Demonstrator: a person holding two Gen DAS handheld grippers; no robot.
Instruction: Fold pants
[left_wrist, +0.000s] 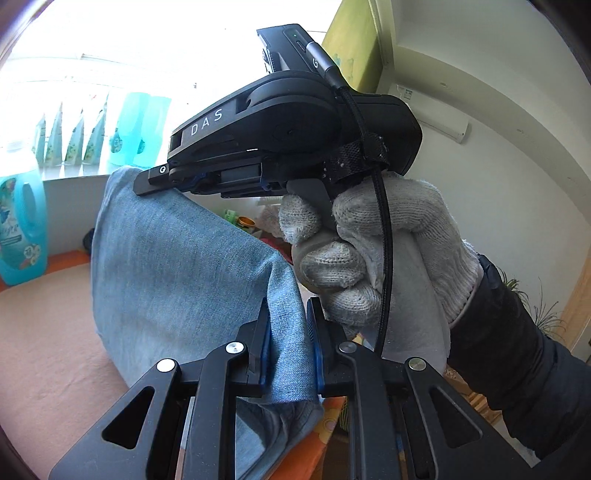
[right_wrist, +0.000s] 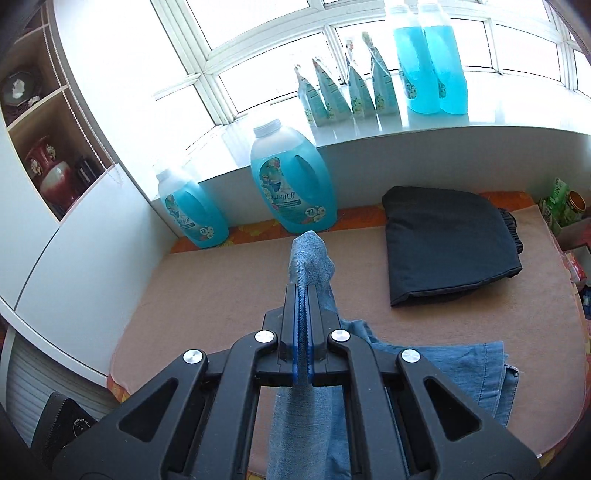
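Between both grippers' fingers: blue jeans (left_wrist: 177, 266), clamped by left gripper (left_wrist: 289, 325) and right gripper (right_wrist: 304, 295).

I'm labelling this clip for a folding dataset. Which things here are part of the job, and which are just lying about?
Part of the job:
- blue jeans
- left gripper, shut on the jeans
- right gripper, shut on the jeans

Lying about:
- folded dark garment
- blue detergent bottles
- refill pouches on the windowsill
- red vase
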